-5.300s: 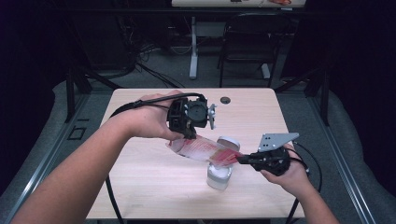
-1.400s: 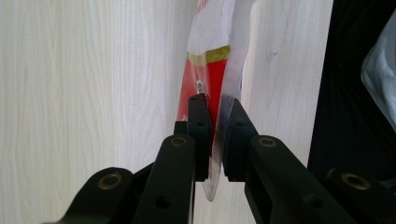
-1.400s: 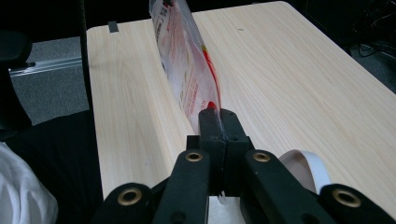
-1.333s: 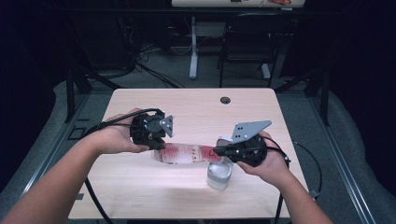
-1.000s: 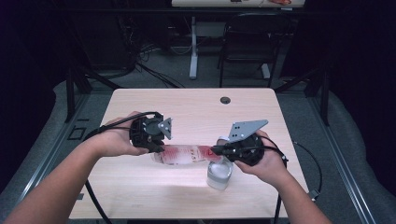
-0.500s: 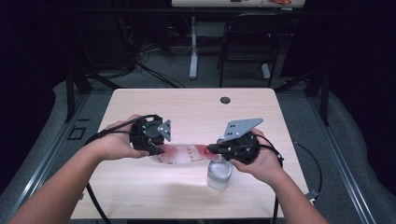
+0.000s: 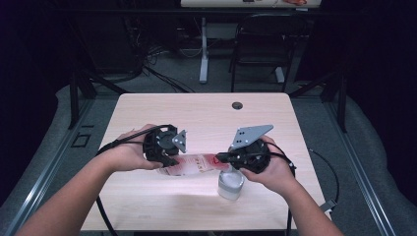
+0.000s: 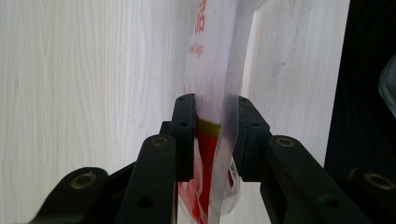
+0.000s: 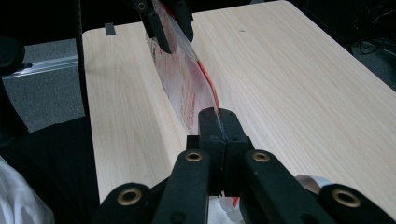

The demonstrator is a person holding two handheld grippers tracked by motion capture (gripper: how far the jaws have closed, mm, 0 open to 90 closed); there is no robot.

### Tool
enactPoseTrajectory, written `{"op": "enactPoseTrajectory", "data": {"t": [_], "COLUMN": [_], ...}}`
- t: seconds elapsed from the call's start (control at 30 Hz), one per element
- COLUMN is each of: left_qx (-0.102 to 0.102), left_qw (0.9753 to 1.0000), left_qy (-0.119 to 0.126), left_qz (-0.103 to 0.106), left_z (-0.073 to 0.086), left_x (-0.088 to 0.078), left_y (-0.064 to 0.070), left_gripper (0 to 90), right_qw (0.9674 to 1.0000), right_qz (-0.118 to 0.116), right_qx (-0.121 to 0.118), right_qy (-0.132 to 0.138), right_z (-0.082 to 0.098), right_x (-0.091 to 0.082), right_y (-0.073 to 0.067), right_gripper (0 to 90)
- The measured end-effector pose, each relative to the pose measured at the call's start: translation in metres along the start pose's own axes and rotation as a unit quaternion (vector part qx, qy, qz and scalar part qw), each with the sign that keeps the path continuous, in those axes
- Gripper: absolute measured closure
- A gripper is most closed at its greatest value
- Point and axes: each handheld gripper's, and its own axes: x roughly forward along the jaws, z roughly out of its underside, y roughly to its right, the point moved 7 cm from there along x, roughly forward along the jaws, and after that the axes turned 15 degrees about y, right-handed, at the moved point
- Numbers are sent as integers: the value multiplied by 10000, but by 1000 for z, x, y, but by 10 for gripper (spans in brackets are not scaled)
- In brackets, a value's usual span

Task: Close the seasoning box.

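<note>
Two tools stretch a red-printed plastic bag (image 7: 194, 164) above the desk (image 7: 206, 110); the high view adds a white cup (image 7: 230, 184) under the right tool (image 7: 222, 158); the right tool is clamped on the bag's edge; the left tool (image 8: 212, 135), just been opening, seems barely touching it.

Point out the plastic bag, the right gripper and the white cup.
plastic bag (image 7: 196, 163): high view, printed middle.
right gripper (image 9: 218, 122): right gripper view, between its closed jaw tips.
white cup (image 7: 230, 184): high view, side wall.
</note>
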Motion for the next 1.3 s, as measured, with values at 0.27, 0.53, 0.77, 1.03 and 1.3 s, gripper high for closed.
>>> {"op": "enactPoseTrajectory", "data": {"t": [0.27, 0.53, 0.77, 1.03, 1.3], "left_qx": [94, 229, 282, 246, 212], "left_qw": [9999, 9997, 9996, 9996, 9997], "left_qy": [7, -21, 5, 49, 79], "left_qz": [79, 95, 94, 97, 113], "left_z": [-10, -12, -8, -3, -1], "left_x": [5, 8, 7, 9, 9], "left_y": [4, 4, 3, 2, 2], "left_gripper": [750, 859, 900, 900, 900], "right_qw": [10000, 10000, 10000, 9999, 9996], "right_qz": [6, 18, -16, -63, 42], "right_qx": [-11, 14, -13, 75, 286], "right_qy": [-45, -49, -3, 99, 20], "right_z": [1, 2, 3, 7, 36], "right_x": [1, 1, 4, 7, 5], "right_y": [0, 0, -1, -2, 6], "right_gripper": [900, 900, 899, 818, 801]}}
